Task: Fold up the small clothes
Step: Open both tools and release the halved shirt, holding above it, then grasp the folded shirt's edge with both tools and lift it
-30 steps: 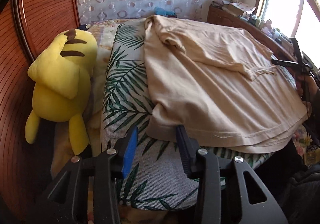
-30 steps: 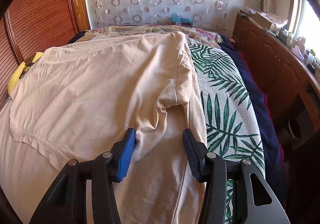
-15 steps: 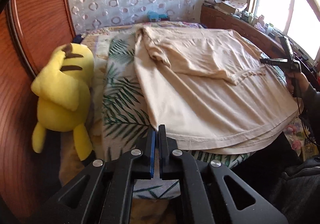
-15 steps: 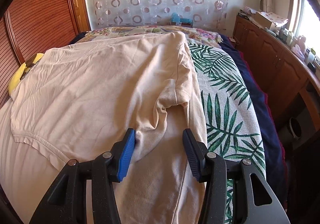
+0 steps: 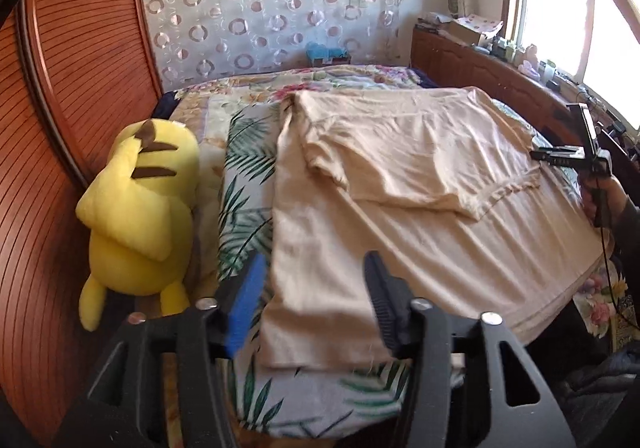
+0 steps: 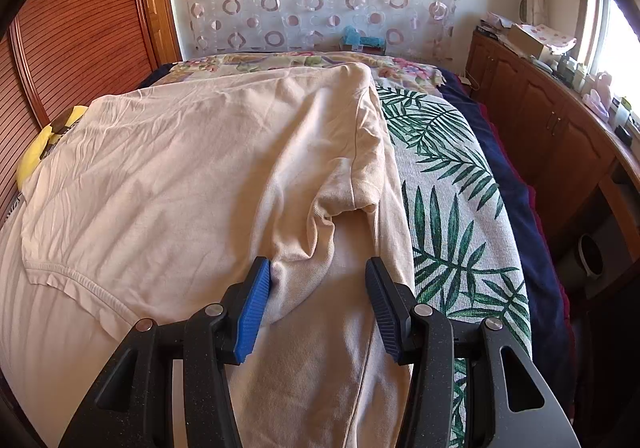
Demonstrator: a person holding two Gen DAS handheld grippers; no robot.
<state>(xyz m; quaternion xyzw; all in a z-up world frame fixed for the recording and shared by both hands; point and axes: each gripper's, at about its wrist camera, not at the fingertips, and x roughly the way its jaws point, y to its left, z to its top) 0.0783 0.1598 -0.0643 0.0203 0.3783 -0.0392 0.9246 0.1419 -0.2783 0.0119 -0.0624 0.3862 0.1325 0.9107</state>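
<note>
A beige T-shirt (image 5: 400, 188) lies spread on the bed with its upper part folded back over its body. My left gripper (image 5: 312, 280) hovers above the shirt's near corner. Its jaws are opening and stand wide, and the cloth lies below them untouched by the pads. In the right wrist view my right gripper (image 6: 318, 288) stands open over a bunched sleeve fold of the T-shirt (image 6: 180, 176). The fold rests against the blue left pad and is clear of the other pad. The right gripper (image 5: 560, 158) also shows at the bed's far right edge, held by a hand.
A yellow plush toy (image 5: 140, 200) leans against the ribbed wooden panel (image 5: 80, 88) left of the shirt. A palm-leaf blanket (image 6: 448, 176) and a navy cover (image 6: 516, 188) lie under the shirt. A wooden cabinet (image 6: 540, 116) with clutter runs below the window.
My left gripper shut at the shirt's near corner, then lifted and opened wide, and the corner now lies flat on the bed. The right gripper and its sleeve fold have not moved.
</note>
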